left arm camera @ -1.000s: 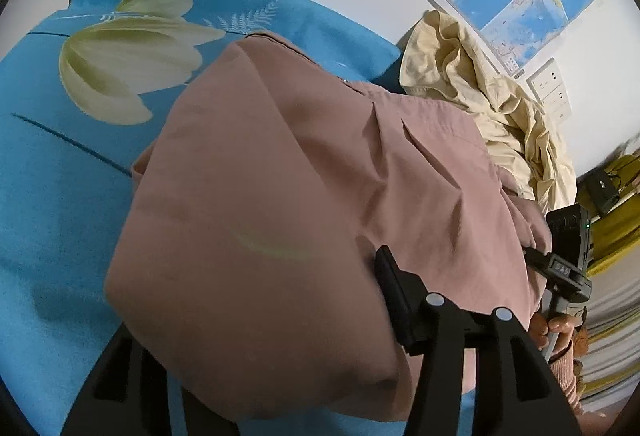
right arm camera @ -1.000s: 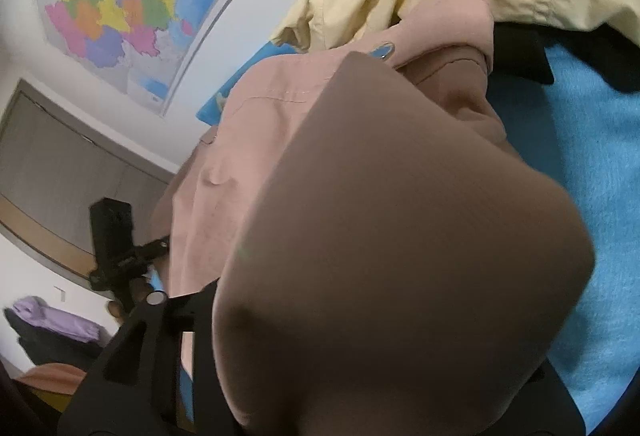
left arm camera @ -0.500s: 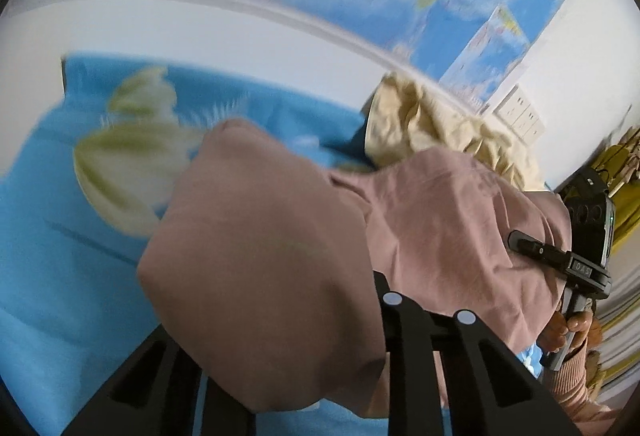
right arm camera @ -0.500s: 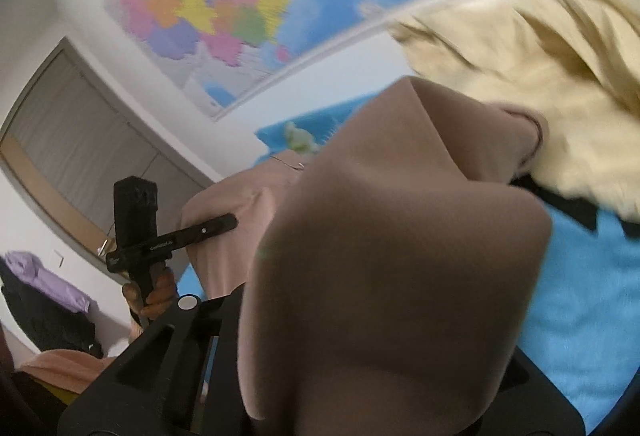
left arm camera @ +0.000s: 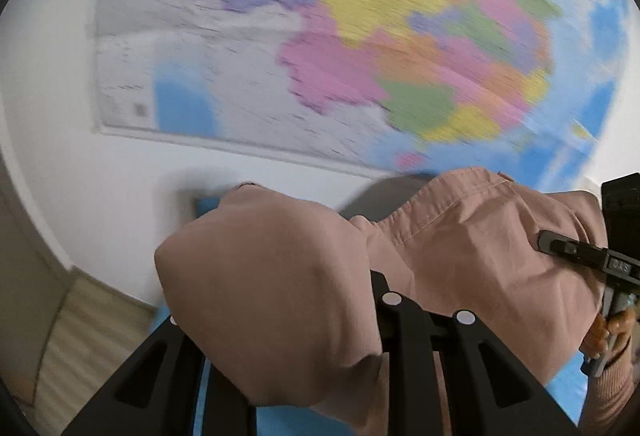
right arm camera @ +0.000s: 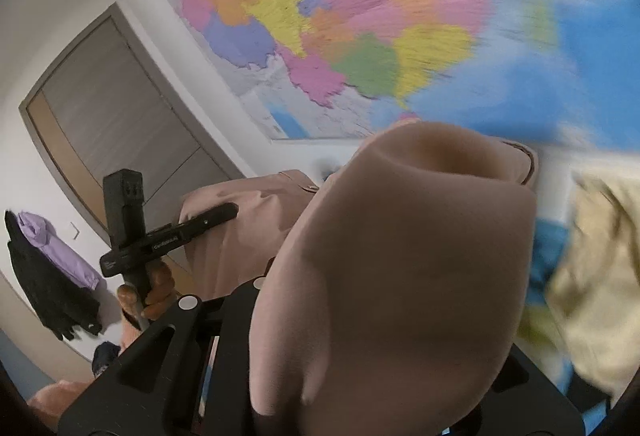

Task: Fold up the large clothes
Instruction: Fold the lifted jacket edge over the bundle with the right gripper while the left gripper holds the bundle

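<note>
The garment (left arm camera: 280, 276) is dusty pink, plain, with matching stitching along its seam. Both grippers, left (left arm camera: 320, 376) and right (right arm camera: 360, 388), are matte black with small white round studs. The wall map (left arm camera: 400, 35) shows patches of purple, yellow, orange, pink and green, grey-white land and bright blue sea. The wall (left arm camera: 60, 155) is white. The bedcover (right arm camera: 550, 256) is bright blue. A pale yellow cloth (right arm camera: 600, 276) lies on it. The door (right arm camera: 120, 115) is grey-brown. A lilac and black garment (right arm camera: 52, 268) hangs at left.
</note>
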A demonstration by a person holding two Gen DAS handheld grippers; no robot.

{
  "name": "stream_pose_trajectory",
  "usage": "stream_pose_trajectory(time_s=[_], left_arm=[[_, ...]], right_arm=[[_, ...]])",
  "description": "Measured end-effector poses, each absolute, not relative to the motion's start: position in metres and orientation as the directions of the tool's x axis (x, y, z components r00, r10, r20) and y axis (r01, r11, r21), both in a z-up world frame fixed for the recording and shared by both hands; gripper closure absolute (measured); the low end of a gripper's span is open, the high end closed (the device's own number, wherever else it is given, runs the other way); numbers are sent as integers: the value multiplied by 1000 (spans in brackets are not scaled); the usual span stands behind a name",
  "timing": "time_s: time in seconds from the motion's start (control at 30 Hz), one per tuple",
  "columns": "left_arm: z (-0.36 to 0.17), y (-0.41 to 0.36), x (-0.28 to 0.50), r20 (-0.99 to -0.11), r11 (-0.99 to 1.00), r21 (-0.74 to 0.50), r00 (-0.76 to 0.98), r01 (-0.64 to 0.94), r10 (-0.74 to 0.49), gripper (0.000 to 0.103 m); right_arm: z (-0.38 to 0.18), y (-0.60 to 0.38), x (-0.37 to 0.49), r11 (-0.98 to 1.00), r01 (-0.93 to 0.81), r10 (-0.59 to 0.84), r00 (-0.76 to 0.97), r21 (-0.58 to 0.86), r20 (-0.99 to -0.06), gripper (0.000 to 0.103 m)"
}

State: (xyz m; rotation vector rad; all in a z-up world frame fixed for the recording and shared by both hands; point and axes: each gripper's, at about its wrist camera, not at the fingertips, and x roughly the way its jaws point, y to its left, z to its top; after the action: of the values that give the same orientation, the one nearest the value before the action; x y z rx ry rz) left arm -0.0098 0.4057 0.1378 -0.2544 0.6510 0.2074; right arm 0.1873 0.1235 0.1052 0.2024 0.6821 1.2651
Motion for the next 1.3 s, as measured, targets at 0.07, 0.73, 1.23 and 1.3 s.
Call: stream_pose_trajectory(time_s=[0.07, 0.73, 1.23, 1.3], left_arm=[[140, 424, -2, -620, 941, -143, 769, -307, 157, 82], [-19, 597, 19, -767, 791, -207, 597, -576, 235, 81], [4, 615, 11, -739, 755, -219, 610, -618, 285, 83], [-9, 614, 15, -770, 762, -189, 575, -620, 277, 82]], right_arm=[[106, 154, 197, 291, -807, 930, 114, 515, -348, 87], [-51, 222, 229, 374, -660, 838, -59, 651, -542, 63], [-36, 235, 206, 260, -684, 890, -106, 682, -444, 85], [-50, 235, 205, 284, -671, 874, -114, 685, -473, 85]])
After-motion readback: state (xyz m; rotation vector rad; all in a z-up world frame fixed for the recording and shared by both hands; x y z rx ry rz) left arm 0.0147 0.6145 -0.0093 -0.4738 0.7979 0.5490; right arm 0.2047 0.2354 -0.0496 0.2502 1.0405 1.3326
